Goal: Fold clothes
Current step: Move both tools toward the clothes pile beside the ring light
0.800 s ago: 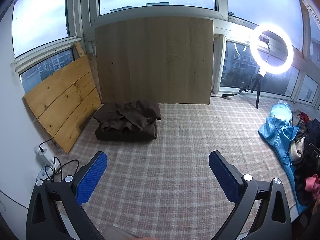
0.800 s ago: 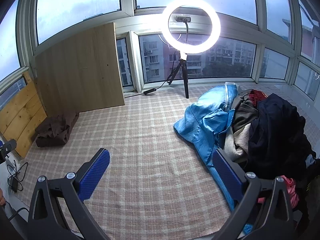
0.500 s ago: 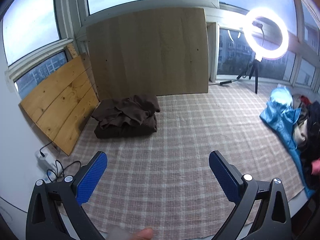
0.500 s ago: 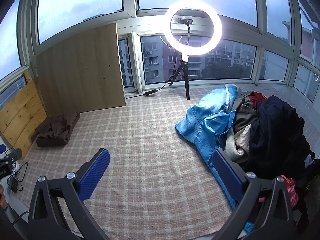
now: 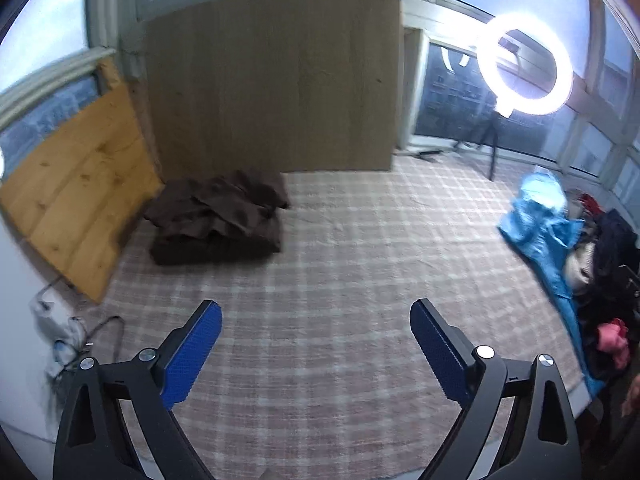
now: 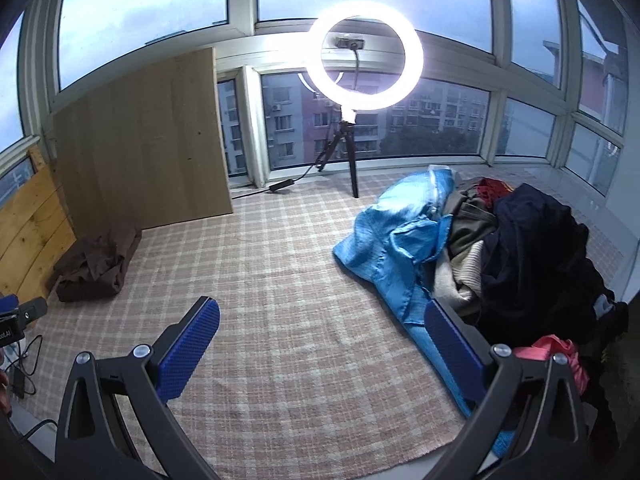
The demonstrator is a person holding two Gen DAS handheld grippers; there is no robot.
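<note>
Right gripper (image 6: pixel 320 320): jaws wide apart, blue pads empty, held above the checked mat (image 6: pixel 280 300). Nothing between the fingers.

Left gripper (image 5: pixel 316 324): jaws likewise spread, empty, above the same mat; its view is somewhat blurred.

Pile of unfolded clothes (image 6: pixel 520 264): right half of the right wrist frame, just beyond and beside the right-hand finger of the right gripper. In the left wrist view it sits at the far right edge (image 5: pixel 592 248), well apart from that gripper.

Blue satin garment (image 6: pixel 400 248): outermost item of the pile, spilling onto the mat. Long axis runs from the upper centre-right of the right wrist frame down toward the lower right, passing behind the right-hand finger. Nearest edge faces frame centre.

Brown folded garment (image 5: pixel 220 220): upper left of the left wrist frame, against the wooden boards (image 5: pixel 272 80); apparently already done.

Judgement: the right gripper is much the nearer to the pile; a reach forward and rightward would likely meet the blue garment first.
</note>
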